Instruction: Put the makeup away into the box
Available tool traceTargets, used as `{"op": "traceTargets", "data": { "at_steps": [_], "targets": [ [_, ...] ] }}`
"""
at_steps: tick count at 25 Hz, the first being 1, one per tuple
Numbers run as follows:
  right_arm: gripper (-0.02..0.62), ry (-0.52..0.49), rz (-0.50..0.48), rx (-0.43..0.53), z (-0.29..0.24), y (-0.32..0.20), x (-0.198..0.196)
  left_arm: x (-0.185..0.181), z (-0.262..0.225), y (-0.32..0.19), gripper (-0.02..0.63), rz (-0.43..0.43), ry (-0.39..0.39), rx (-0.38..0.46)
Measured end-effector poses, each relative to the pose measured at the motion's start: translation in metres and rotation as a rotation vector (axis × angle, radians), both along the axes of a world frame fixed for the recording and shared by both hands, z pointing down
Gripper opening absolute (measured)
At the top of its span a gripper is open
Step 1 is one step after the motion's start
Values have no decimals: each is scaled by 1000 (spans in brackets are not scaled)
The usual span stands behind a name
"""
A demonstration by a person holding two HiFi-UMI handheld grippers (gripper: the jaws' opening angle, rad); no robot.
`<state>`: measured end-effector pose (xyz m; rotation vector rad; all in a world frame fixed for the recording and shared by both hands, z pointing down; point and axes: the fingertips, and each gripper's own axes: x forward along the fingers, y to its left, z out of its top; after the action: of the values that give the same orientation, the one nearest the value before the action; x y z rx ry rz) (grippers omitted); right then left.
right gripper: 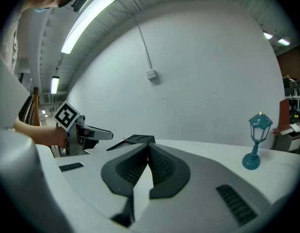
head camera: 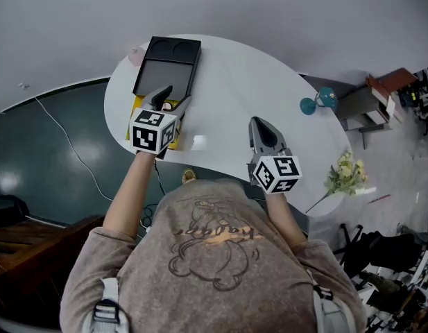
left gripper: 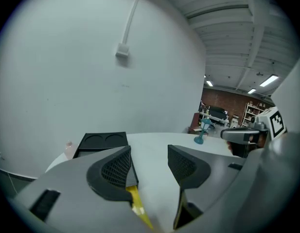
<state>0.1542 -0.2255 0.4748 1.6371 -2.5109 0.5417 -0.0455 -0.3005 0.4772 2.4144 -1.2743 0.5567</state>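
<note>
While my left gripper [head camera: 173, 97] hangs with jaws apart and empty, by the far-left black box [head camera: 168, 64], my right gripper [head camera: 261, 125] is closed on nothing. Yellow item [head camera: 138, 105] lies under the left one.

The box [head camera: 166, 66] is black, the table [head camera: 234, 82] white, the lamp [head camera: 319, 103] teal.

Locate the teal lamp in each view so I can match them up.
Head view: lamp at the right edge of the table, upper right of the picture.
Left gripper view: lamp small, right of centre.
Right gripper view: lamp far right, standing on the table.
Shared landmark: the black box, left of the lamp in all three.
</note>
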Motion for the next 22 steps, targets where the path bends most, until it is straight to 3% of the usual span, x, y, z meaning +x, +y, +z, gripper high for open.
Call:
{"op": "traceTargets", "data": {
  "at_steps": [7,15,22],
  "targets": [
    [2,13,64,10,-6,11,27,39,-41,21,238,62,132,118],
    [2,16,100,15,-5,23,42,57,-63,47,238,111,242,255],
    [2,19,115,38,-8,34,52,67,-51,62,238,125,262,252]
  ]
}}
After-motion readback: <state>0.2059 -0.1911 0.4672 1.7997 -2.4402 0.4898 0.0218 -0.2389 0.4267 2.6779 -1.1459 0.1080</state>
